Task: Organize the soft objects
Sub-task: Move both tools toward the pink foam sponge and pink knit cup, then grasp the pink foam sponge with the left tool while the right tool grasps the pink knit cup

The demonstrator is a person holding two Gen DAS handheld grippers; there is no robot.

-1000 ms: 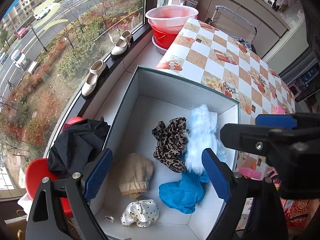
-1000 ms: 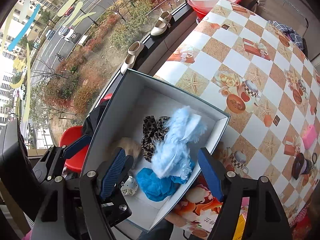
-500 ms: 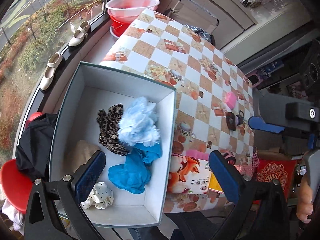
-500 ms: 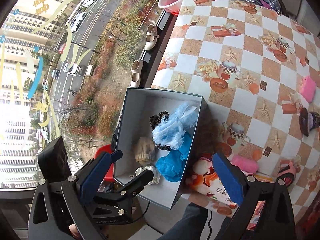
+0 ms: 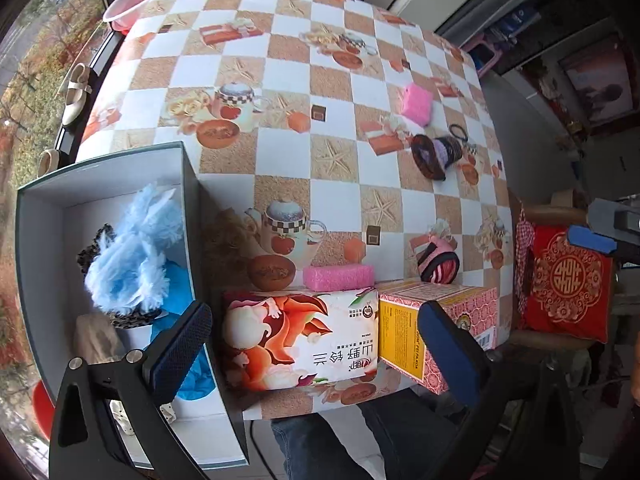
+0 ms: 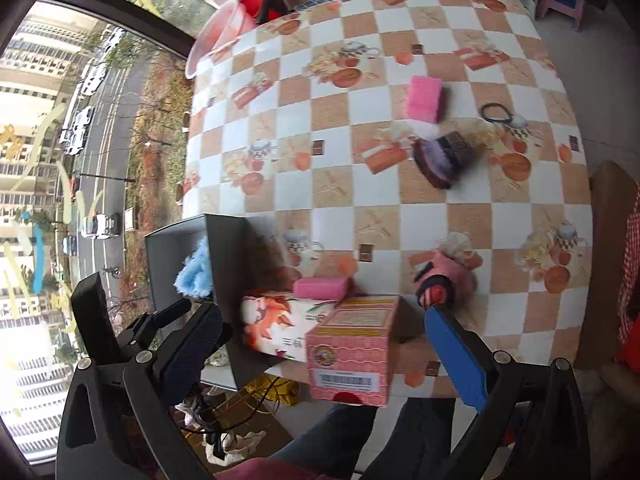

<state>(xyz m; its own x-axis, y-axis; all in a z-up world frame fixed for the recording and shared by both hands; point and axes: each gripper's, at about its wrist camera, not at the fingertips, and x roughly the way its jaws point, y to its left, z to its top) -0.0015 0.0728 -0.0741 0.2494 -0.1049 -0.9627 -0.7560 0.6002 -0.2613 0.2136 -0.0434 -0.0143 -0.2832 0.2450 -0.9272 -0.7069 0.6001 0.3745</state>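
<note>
Both views swung from box point(image 5: 100, 184) to table | left claw point(image 5: 316, 354) wide, empty | right claw point(image 6: 324, 354) wide, empty

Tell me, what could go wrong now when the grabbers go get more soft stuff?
1. The pink sponge sits tight behind the tissue pack, so reaching for it might shove the pack toward the table edge.
2. The box overhangs that edge; a bump could tip it.
3. The thin black hair tie may slip between the wide pads.
</note>
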